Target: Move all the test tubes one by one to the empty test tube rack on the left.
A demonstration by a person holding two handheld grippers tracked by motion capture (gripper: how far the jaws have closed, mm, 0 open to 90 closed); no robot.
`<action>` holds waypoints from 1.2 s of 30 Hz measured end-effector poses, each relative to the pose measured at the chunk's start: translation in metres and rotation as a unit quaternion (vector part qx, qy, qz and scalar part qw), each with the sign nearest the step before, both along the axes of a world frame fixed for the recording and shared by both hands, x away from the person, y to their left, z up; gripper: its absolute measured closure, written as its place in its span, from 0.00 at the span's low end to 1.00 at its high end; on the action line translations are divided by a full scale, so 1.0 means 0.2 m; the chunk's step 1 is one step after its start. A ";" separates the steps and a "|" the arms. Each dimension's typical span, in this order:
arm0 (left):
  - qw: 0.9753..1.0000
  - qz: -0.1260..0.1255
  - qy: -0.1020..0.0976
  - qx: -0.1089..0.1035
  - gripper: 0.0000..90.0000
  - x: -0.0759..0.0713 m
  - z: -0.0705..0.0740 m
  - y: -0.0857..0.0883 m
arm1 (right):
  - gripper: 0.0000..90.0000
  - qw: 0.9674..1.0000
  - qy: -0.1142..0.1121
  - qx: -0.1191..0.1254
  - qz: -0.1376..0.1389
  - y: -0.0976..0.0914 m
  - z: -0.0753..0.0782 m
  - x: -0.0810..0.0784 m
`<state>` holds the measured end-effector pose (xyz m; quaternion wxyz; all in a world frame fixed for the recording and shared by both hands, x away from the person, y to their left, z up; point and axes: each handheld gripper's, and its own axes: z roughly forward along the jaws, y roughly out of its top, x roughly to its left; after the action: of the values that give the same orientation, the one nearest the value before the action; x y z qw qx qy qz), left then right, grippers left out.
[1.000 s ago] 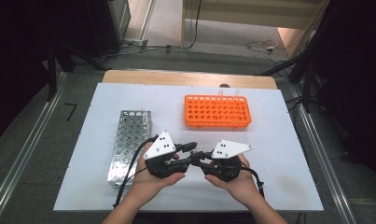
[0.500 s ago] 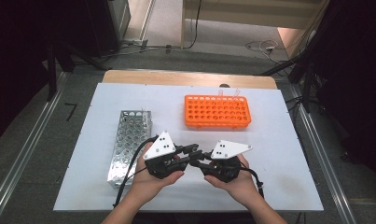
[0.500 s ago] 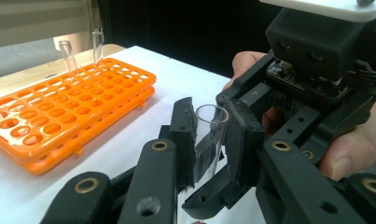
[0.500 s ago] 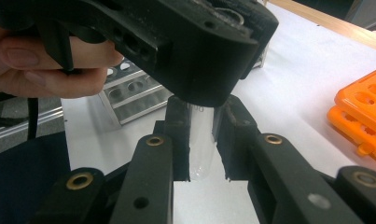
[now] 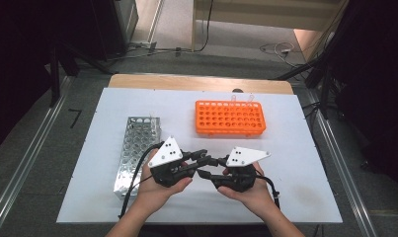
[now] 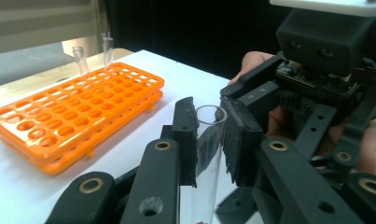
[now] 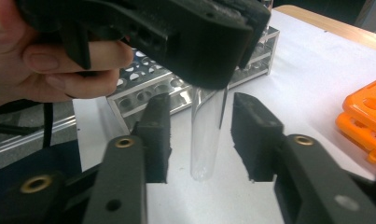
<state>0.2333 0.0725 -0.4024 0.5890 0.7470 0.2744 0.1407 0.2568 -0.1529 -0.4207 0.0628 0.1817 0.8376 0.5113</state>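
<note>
Clear glass test tube [image 6: 209, 154] now gripped by left tool [image 6: 206, 140], jaws clamped on its upper part, rim just above the pads. Right tool [image 7: 199, 135] has just been opening; tube hangs between its pads, untouched. Handover looks done. Both tools sit just in front of the orange rack [image 5: 229, 118], with the metal rack [image 5: 137, 143] beside the left hand. Two tubes [image 6: 92, 53] already stand in orange rack's back row. Left to do, likely: slot this tube into a rack on the table [image 5: 295, 197].
</note>
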 end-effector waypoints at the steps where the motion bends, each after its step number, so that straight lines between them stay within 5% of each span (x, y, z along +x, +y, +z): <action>1: 1.000 0.007 -0.002 0.000 0.84 0.00 0.00 0.01 | 0.55 1.000 -0.001 0.002 -0.001 0.00 0.00 0.00; 18: 0.999 0.048 -0.017 -0.007 0.84 0.04 0.05 0.14 | 0.17 0.997 -0.012 0.014 -0.075 -0.11 0.03 0.06; 24: 0.997 0.073 -0.023 -0.011 0.84 0.06 0.08 0.23 | 0.01 0.996 -0.007 0.022 -0.083 -0.18 0.03 0.11; 36: 0.989 0.142 -0.030 -0.023 0.84 0.13 0.09 0.43 | 0.00 0.995 -0.004 0.022 -0.096 -0.28 0.01 0.16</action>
<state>0.2590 0.1595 -0.3845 0.5882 0.6818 0.3632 0.2394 0.2885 -0.2086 -0.4184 0.1107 0.2604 0.8048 0.5217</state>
